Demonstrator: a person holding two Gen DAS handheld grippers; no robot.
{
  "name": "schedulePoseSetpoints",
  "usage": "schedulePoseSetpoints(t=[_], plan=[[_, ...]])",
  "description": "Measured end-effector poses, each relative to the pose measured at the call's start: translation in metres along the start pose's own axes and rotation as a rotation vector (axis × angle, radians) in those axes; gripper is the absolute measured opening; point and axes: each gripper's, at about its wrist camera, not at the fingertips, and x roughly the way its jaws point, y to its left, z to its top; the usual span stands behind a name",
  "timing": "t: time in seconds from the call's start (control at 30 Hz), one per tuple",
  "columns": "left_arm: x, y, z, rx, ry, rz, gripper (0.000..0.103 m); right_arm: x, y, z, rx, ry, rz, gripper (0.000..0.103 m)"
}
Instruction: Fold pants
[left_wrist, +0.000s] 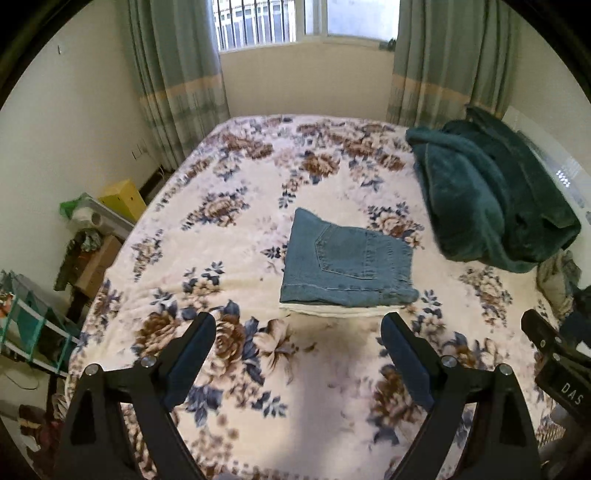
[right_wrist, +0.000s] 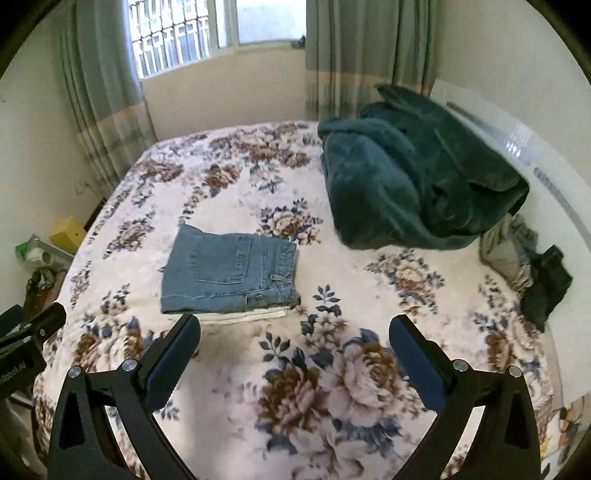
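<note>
Blue denim pants (left_wrist: 347, 264) lie folded into a compact square on the floral bedspread (left_wrist: 258, 369), on top of a folded cream garment (left_wrist: 340, 310). They also show in the right wrist view (right_wrist: 229, 273). My left gripper (left_wrist: 298, 325) is open and empty, held above the bed just short of the pants' near edge. My right gripper (right_wrist: 294, 328) is open and empty, near the pants' front right corner. Part of the right gripper shows at the right edge of the left wrist view (left_wrist: 554, 354).
A dark green fleece blanket (right_wrist: 417, 173) is heaped at the bed's far right. A small pile of clothes (right_wrist: 532, 266) lies below it by the white headboard (right_wrist: 546, 177). Boxes and clutter (left_wrist: 92, 236) stand on the floor left of the bed. Curtains and a window are behind.
</note>
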Motion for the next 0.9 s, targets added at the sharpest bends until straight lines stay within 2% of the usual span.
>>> schedulePoseSetpoints(t=[0.27, 0.5, 0.73, 0.9], plan=[[-0.136, 0.003, -0.034, -0.021, -0.068, -0.009, 0.091, -0.151, -0.01, -0.029, -0.088, -0.077, 0.018, 0.103], [-0.224, 0.013, -0.052, -0.029, -0.136, -0.004, 0.091, -0.274, -0.015, -0.055, -0.091, -0.165, 0.041, 0.103], [-0.265, 0.032, -0.057, -0.032, -0.174, -0.014, 0.091, -0.353, -0.015, -0.073, -0.075, -0.202, 0.058, 0.103], [-0.285, 0.042, -0.07, -0.039, -0.191, -0.013, 0.091, -0.389, -0.012, -0.084, -0.063, -0.208, 0.069, 0.103]])
